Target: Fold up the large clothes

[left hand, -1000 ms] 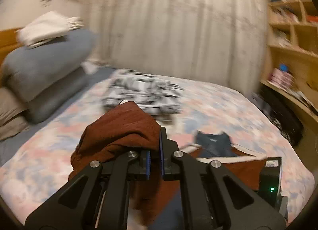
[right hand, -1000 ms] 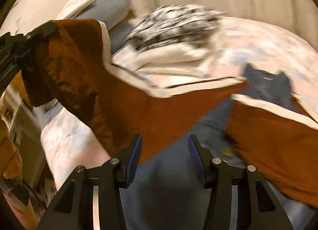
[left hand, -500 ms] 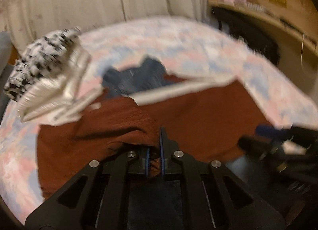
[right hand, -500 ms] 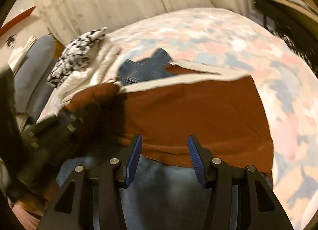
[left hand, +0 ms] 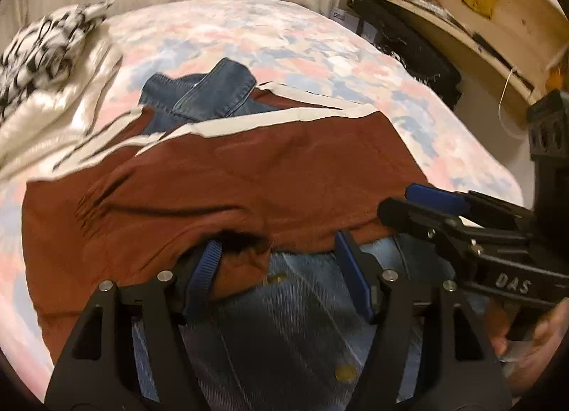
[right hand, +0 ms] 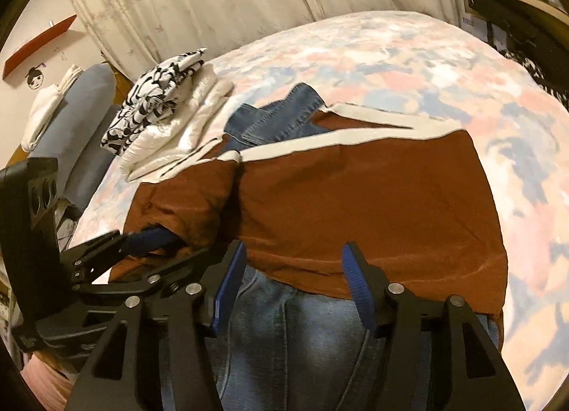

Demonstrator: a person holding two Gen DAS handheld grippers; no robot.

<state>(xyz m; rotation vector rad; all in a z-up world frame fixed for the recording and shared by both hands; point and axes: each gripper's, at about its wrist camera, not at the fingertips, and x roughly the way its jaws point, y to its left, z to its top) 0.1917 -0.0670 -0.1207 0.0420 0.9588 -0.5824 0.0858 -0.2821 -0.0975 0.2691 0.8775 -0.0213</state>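
We have just let go with the left gripper [left hand: 275, 261]. A second ago its jaws were pinched tight on a bunched handful of the rust-brown garment [left hand: 249, 176], carried up in the air with the cloth hanging away from the bed [left hand: 284, 37]; now its jaws have just been opening and stand apart, with the released corner of brown cloth slumped between them, just against the left pad but not pressed by both. The right gripper [right hand: 293, 276] has jaws that have also just been opening a little further; they stand apart and empty, poised over the near hem of the garment where it overlaps the denim [right hand: 302, 340].

So the fold has landed. The brown garment lies on the bed, spread flat across its middle, its cream trim [left hand: 270, 123] along the far edge, and the flap we brought over sits on the left part as a doubled layer with a visible seam down it in the right wrist view. A second piece of denim [left hand: 206, 91] pokes out beyond the far edge. Off to the far left rests the stack of folded clothes [right hand: 160, 98], patterned on top.

We judge that one fold is done and the garment is not yet compact. The released corner looks puckered, so we would likely smooth or re-grip near the hem before the next fold.
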